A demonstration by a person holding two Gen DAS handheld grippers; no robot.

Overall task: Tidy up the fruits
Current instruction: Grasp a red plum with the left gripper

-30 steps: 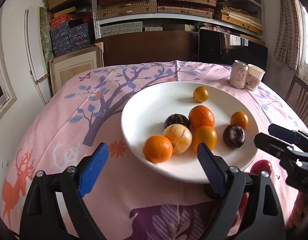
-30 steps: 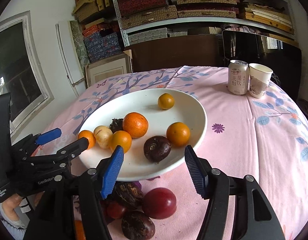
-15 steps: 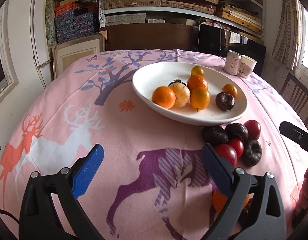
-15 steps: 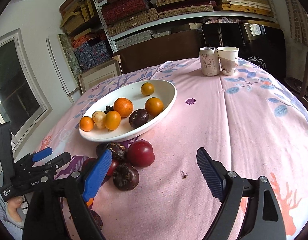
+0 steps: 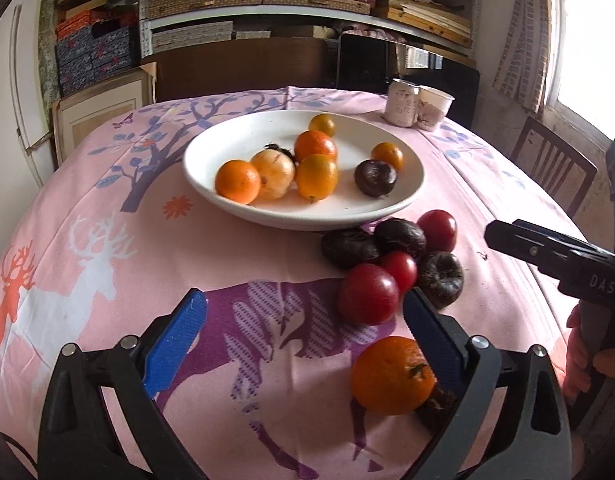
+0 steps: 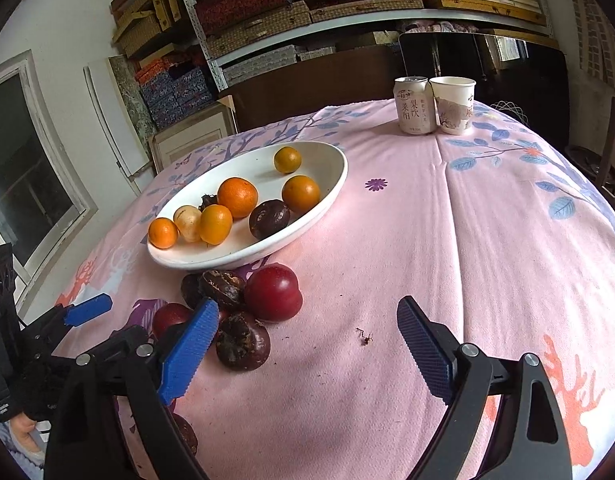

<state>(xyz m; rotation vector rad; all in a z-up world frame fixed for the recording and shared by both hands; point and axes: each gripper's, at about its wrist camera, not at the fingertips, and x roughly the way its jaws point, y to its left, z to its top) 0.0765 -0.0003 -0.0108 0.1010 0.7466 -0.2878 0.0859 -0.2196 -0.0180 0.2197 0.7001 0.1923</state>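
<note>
plate (image 5: 211, 148): white, holds oranges and one dark fruit
loose fruits (image 5: 367, 294): red and dark, clustered beside plate
orange (image 5: 391, 376): alone, nearest

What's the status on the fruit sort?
Left gripper open, empty; right gripper just opened, empty. Plate part filled; plums, dark fruits and orange still on cloth. Nothing blocking.

A domestic room used partly for storage is indicated. A round table is covered with a pink printed tablecloth (image 6: 487, 240). Shelving (image 6: 347, 12) behind is stacked with woven and fabric-covered boxes. A wooden chair (image 5: 555, 168), a curtained window (image 5: 579, 36) and a leaning picture frame (image 5: 103, 112) are noted.
</note>
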